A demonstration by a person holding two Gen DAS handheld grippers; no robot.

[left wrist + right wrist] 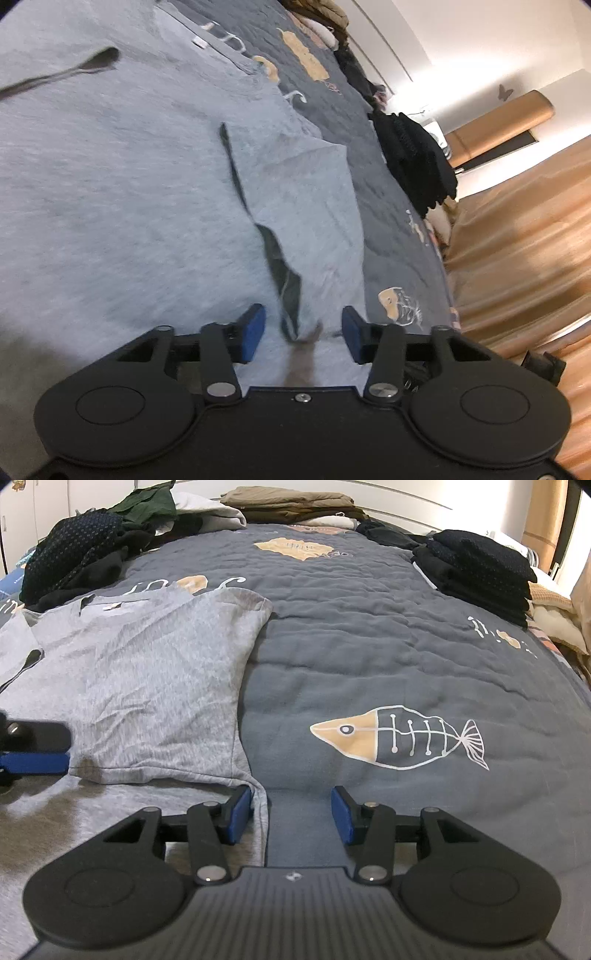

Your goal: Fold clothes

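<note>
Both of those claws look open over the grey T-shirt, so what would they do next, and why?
Probably close the right gripper on the grey T-shirt: the shirt's bottom hem corner sits by its inner finger, jaws apart. The left gripper, also open, holds nothing, and the shirt lies only partly folded on the quilt.

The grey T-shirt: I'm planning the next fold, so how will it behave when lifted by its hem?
The grey T-shirt will probably droop limply, since it lies wrinkled and flat on the quilt. It looks thin, so likely light. Its folded layers may slide apart.

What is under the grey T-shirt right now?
The grey T-shirt lies flat on the dark fish-print quilt, which shows along its edge. Whatever else lies beneath it is covered.
</note>
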